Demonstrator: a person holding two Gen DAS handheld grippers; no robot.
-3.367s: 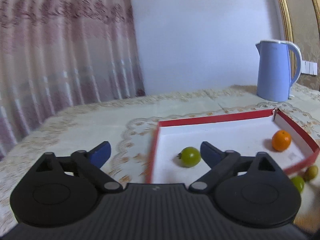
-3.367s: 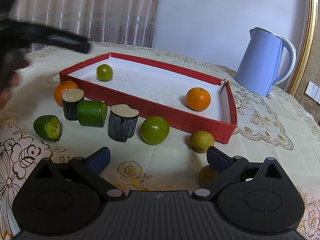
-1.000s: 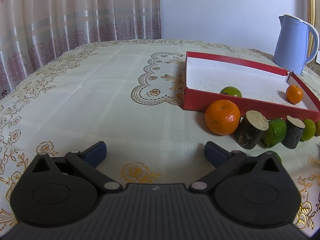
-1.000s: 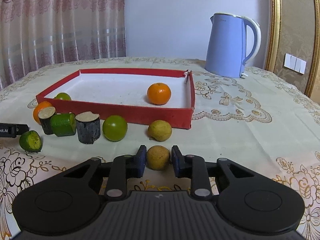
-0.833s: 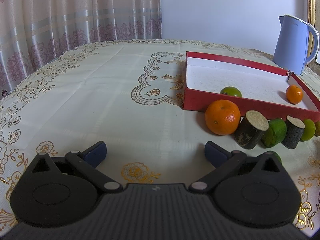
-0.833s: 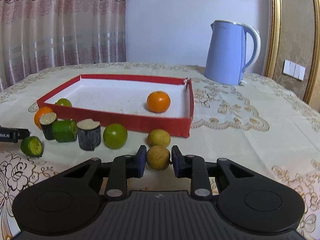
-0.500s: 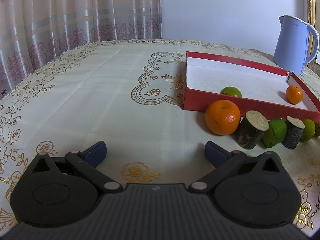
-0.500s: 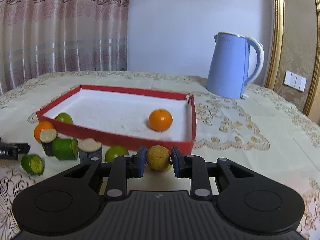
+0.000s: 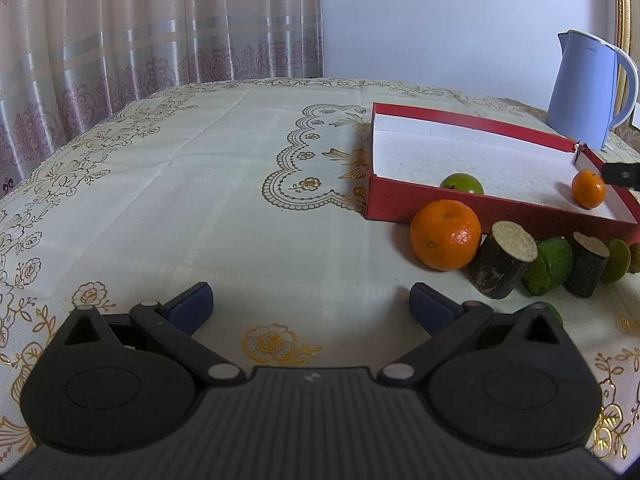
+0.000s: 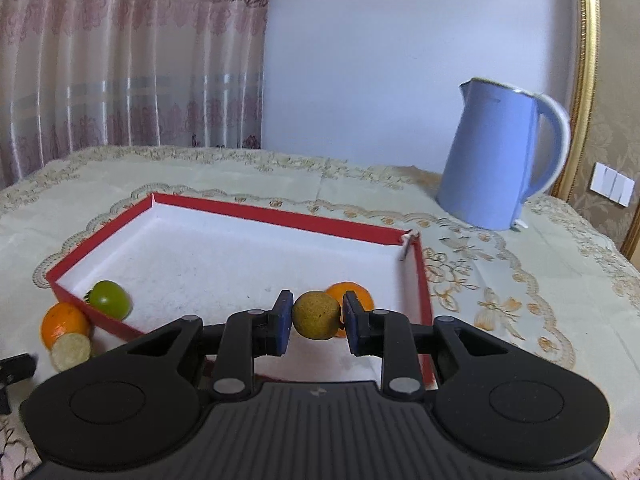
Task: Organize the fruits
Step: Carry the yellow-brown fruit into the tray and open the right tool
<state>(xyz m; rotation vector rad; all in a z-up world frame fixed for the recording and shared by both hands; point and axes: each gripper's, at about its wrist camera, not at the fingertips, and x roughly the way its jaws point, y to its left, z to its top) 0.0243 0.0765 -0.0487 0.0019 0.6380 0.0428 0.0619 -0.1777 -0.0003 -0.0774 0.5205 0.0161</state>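
Lifted off the counter (image 10: 520, 280) and carried over the red tray (image 10: 280, 216), yellow-brown fruit (image 10: 316, 315) pinched in right gripper (image 10: 316, 320) jaws; could have rolled out if released early.

The tabletop (image 9: 224, 184) is covered with a soft cream cloth that has shiny gold flowers sewn on it. The red tray (image 10: 280, 216) looks like thin card, red outside and white, dull and a bit speckled inside. The blue kettle (image 10: 492, 160) looks like smooth plastic with a soft shine. The big orange (image 9: 445, 234) has bumpy, shiny skin. The green fruit in the tray (image 10: 110, 299) is smooth and glossy. The brownish fruit (image 10: 316, 314) looks rough and dull. The two dark stubs (image 9: 502, 264) have rough, bark-like sides and pale, grainy tops. The left gripper (image 9: 312, 308) is dull black plastic with blue pads (image 9: 192, 306) that look rubbery. The curtain (image 9: 140, 40) is thin, silky cloth.
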